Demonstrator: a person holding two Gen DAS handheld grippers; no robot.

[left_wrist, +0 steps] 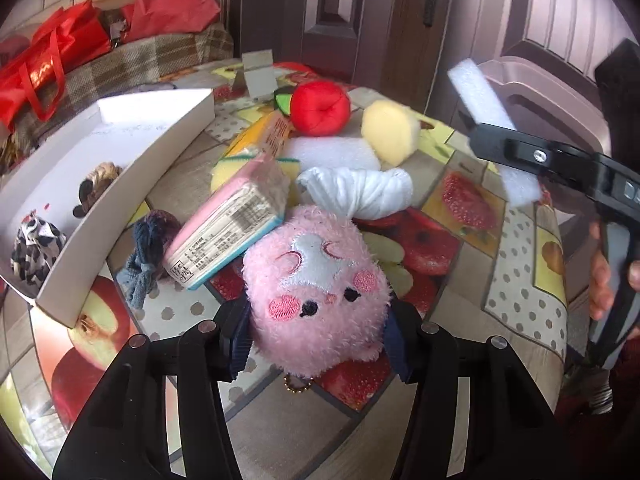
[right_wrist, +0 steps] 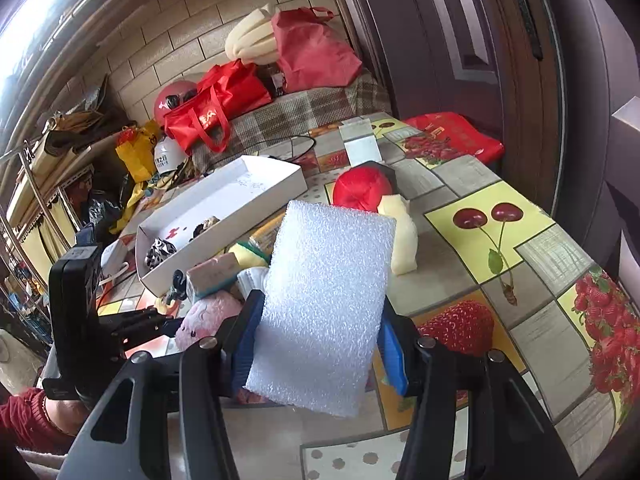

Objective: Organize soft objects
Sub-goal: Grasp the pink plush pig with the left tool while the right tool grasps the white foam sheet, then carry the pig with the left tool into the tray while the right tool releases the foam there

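My left gripper [left_wrist: 318,340] is shut on a pink plush toy [left_wrist: 316,280] that rests on the table; the toy also shows in the right wrist view [right_wrist: 208,316]. My right gripper [right_wrist: 316,344] is shut on a white foam sheet [right_wrist: 324,304] and holds it above the table; the sheet also shows in the left wrist view [left_wrist: 488,120]. A white box [left_wrist: 120,184] at the left holds scrunchies [left_wrist: 36,248]. On the table lie a red plush apple [left_wrist: 320,108], a yellow sponge [left_wrist: 390,132], a rolled white cloth [left_wrist: 360,190], a tissue pack [left_wrist: 228,224] and a blue scrunchie [left_wrist: 146,252].
The table wears a fruit-print cover [right_wrist: 500,240]. A sofa with red bags [right_wrist: 224,104] stands behind the table. A dark door [right_wrist: 460,40] is at the back right. A pink plastic chair [left_wrist: 540,96] stands beyond the table's right edge.
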